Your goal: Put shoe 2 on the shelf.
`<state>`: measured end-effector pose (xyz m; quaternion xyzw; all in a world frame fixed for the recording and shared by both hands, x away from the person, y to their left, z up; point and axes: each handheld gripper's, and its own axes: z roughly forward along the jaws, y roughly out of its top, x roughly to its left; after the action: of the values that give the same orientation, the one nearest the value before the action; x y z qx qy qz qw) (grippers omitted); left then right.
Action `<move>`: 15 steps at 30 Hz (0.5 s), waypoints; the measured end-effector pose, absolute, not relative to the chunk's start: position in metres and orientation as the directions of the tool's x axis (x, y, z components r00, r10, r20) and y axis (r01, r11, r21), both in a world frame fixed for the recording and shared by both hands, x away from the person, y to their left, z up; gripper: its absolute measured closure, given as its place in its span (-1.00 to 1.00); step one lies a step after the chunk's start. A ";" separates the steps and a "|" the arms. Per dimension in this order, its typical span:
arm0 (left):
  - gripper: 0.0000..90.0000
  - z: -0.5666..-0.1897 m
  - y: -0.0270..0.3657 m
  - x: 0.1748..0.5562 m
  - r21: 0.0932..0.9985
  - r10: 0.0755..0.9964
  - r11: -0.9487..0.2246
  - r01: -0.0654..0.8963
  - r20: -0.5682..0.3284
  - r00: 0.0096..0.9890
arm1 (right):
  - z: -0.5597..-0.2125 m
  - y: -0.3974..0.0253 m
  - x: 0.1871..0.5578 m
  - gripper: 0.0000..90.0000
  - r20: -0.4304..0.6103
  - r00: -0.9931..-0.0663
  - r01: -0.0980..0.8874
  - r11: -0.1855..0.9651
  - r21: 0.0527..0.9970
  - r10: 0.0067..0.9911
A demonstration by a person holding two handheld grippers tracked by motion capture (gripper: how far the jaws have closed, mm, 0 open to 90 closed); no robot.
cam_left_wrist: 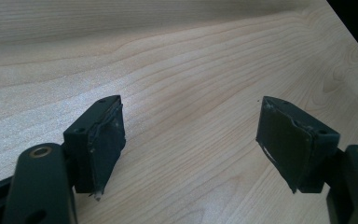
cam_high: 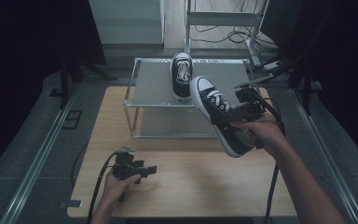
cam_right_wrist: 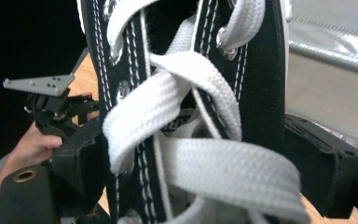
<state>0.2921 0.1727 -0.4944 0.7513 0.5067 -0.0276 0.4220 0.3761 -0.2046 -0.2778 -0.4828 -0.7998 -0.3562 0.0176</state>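
Right gripper [cam_high: 233, 113] clamps 1 shoe [cam_high: 216, 114] beside the rack [cam_high: 137, 86]; left gripper [cam_left_wrist: 191, 140] gapes wide over the table [cam_high: 191, 177].

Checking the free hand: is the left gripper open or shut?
Open. The left gripper has its jaws wide apart, bare wooden table between them.

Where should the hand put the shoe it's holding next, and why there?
Probably carry the held shoe forward and set it on the rack's top shelf, beside the other shoe. The right gripper has its jaws shut on it in the air, just in front of the rack, and the spot next to its mate looks free.
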 end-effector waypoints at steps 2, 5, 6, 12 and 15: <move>-0.48 -0.495 0.172 0.292 0.605 0.738 -0.131 0.785 -0.469 0.485 | -0.277 -0.205 0.378 -0.67 0.370 -0.533 0.783 0.278 0.557 0.761; -0.47 -0.495 0.171 0.292 0.602 0.739 -0.135 0.787 -0.469 0.484 | -0.274 -0.205 0.382 -0.67 0.373 -0.521 0.788 0.266 0.555 0.768; -0.46 -0.495 0.171 0.292 0.601 0.741 -0.136 0.788 -0.466 0.483 | -0.273 -0.205 0.384 -0.67 0.375 -0.517 0.790 0.261 0.554 0.770; -0.45 -0.495 0.172 0.292 0.603 0.740 -0.132 0.787 -0.469 0.483 | -0.268 -0.204 0.397 -0.67 0.380 -0.486 0.802 0.229 0.551 0.787; -0.45 -0.495 0.172 0.292 0.604 0.739 -0.130 0.786 -0.469 0.483 | -0.268 -0.204 0.401 -0.67 0.381 -0.473 0.806 0.215 0.551 0.794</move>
<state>0.2922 0.1725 -0.4947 0.7510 0.5077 -0.0278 0.4212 0.4014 -0.2042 -0.2675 -0.5133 -0.7795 -0.3590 0.0083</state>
